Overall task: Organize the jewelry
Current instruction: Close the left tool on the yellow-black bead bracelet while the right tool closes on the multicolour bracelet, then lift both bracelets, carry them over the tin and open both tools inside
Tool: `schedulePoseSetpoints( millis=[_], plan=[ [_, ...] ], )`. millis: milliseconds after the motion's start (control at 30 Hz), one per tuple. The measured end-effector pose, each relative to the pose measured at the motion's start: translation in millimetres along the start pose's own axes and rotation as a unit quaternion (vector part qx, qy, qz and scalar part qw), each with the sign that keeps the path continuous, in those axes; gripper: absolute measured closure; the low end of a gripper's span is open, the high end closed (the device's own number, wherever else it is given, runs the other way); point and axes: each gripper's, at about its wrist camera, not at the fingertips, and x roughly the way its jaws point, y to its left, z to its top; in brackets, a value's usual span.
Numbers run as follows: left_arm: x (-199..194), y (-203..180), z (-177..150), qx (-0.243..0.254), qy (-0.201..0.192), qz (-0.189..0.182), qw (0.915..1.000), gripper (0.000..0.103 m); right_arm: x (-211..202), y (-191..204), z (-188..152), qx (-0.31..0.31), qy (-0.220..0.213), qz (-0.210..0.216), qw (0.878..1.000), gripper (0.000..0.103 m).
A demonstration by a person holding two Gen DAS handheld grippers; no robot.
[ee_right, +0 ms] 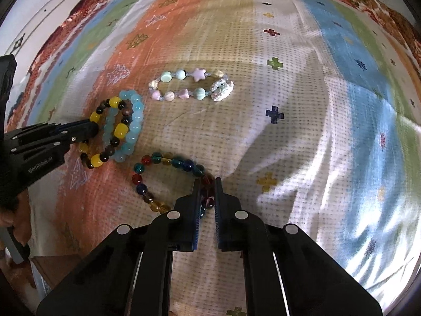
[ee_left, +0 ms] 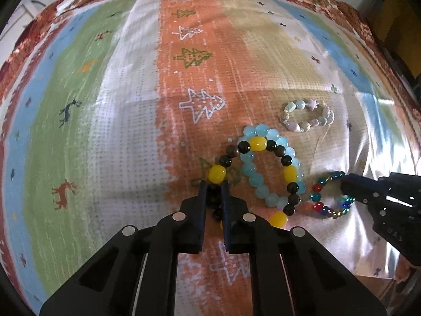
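The yellow bracelet (ee_left: 263, 168), a loop of yellow and dark beads, lay on the orange stripe of the cloth (ee_left: 118, 137), and part of it rested over the blue bracelet (ee_left: 273, 166), which sat just to its right. My left tongs (ee_left: 213, 184) were nearly closed around the near-left stretch of the yellow bracelet; dark beads sat in the narrow gap between the fingers (ee_left: 202, 200), and a yellow bead lay right at the tips. From the right wrist view those left tongs (ee_right: 92, 129) came in from the left and met the same yellow bracelet (ee_right: 110, 134) at its edge, with the blue bracelet (ee_right: 131, 126) under and beside it. The glass bracelet (ee_right: 168, 179), strung with red, teal, amber and dark blue beads, lay nearer me, close to the other two but apart from them. My right tongs (ee_right: 206, 184) were closed down on its right side, dark beads pinched between the fingers (ee_right: 196, 200). In the left view the right tongs (ee_left: 344, 184) reached that glass bracelet (ee_left: 326, 197) from the right. Farther back, clear of the rest, the pastel bracelet (ee_right: 189, 85) lay flat on the pale part of the cloth (ee_right: 302, 131), with star beads and a white lump charm at its right end. The patterned cloth covered the bench in both views.
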Motion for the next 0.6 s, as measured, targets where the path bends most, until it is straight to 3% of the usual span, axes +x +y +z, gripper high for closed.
schedulePoseSetpoints(
  millis=[367,600],
  plan=[
    [-52,1,-7,-0.015,-0.045,-0.023,0.9986,0.094,-36,7,1,-0.002,-0.035,0.021,0.999,0.093],
    [-61,-4,-11,-0.011,-0.054,-0.017,0.9983,0.094,-45,10,-11,-0.01,-0.044,0.015,0.999,0.093]
  ],
)
